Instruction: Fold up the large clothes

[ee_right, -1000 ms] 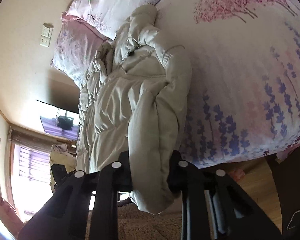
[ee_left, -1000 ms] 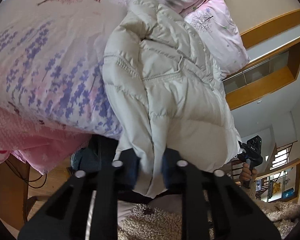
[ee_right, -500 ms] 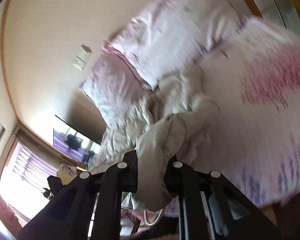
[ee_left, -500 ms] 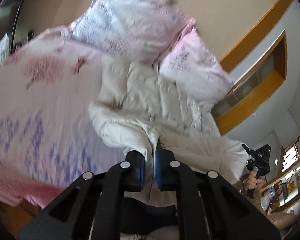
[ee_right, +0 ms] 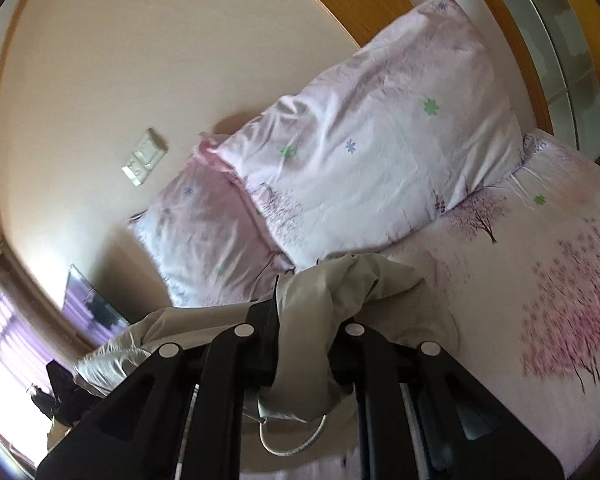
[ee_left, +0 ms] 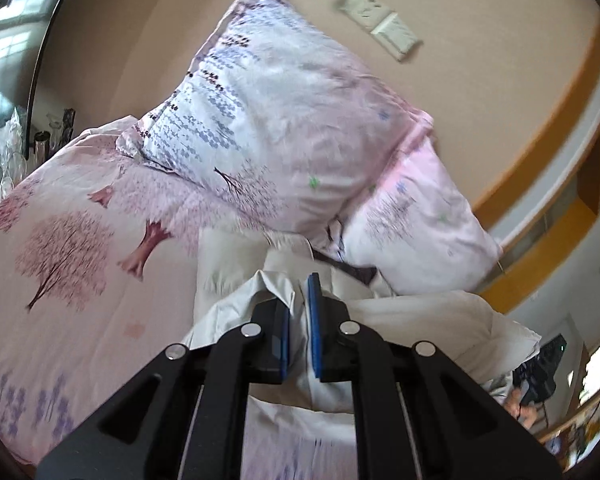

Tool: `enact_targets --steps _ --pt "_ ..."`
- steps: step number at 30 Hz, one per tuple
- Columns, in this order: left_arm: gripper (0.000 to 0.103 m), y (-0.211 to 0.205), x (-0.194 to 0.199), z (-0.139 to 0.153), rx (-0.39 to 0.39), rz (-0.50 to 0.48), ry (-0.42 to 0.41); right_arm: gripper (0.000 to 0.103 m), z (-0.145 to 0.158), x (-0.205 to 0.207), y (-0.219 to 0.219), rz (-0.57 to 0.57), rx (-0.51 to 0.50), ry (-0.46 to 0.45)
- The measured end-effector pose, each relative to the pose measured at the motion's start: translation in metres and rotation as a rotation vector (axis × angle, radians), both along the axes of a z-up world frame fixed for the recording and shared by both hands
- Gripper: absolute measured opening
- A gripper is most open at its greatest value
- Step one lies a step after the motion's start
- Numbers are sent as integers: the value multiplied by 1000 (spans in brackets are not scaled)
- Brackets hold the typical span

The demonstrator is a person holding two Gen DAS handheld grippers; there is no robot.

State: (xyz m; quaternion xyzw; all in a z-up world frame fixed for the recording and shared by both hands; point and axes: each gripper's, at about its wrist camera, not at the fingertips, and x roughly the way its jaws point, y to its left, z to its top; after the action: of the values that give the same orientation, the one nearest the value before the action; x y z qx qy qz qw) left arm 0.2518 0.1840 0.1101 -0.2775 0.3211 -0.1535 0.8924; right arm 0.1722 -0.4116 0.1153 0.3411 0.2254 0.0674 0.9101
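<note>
- A pale cream padded jacket (ee_left: 428,320) is held up over the bed (ee_left: 100,280), its bulk hanging below and between the two grippers, close to the pillows.
- In the left wrist view, a fold of the jacket's fabric is clamped between the blue-edged pads of the left gripper (ee_left: 298,320); the jaws are drawn nearly together on the cloth, with only the thin layer between them.
- In the right wrist view, a thicker bunch of the jacket (ee_right: 320,320) is pinched by the right gripper (ee_right: 304,344); the fabric is gathered above the jaws and spills down below them, and a light cord loop (ee_right: 292,440) is seen dangling under the bunch.
- Both pairs of jaws have been closing further on the fabric within the last second.
- A pink bedcover printed with pink trees and purple flowers is spread over the bed beneath the jacket.
- Two pillows (ee_left: 292,128) in matching floral cases are stacked against the wall at the head of the bed, just behind the raised jacket.
- A pale switch plate (ee_right: 144,156) is mounted on the beige wall above the pillows.
- At the far lower right of the left wrist view, a hand (ee_left: 520,404) on the other gripper is partly seen, blurred.
</note>
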Motion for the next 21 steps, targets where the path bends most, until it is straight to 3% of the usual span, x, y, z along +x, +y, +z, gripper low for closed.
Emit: enact_targets --steps 5,15,21 --pt "9 -6 67 -18 -15 45 77 13 -16 70 -4 -65 7 108" --pt "10 -20 147 -63 5 95 203 15 -69 164 -14 -174 18 403" --pt "15 -23 179 -83 -14 106 291 33 -92 205 -20 -195 87 601"
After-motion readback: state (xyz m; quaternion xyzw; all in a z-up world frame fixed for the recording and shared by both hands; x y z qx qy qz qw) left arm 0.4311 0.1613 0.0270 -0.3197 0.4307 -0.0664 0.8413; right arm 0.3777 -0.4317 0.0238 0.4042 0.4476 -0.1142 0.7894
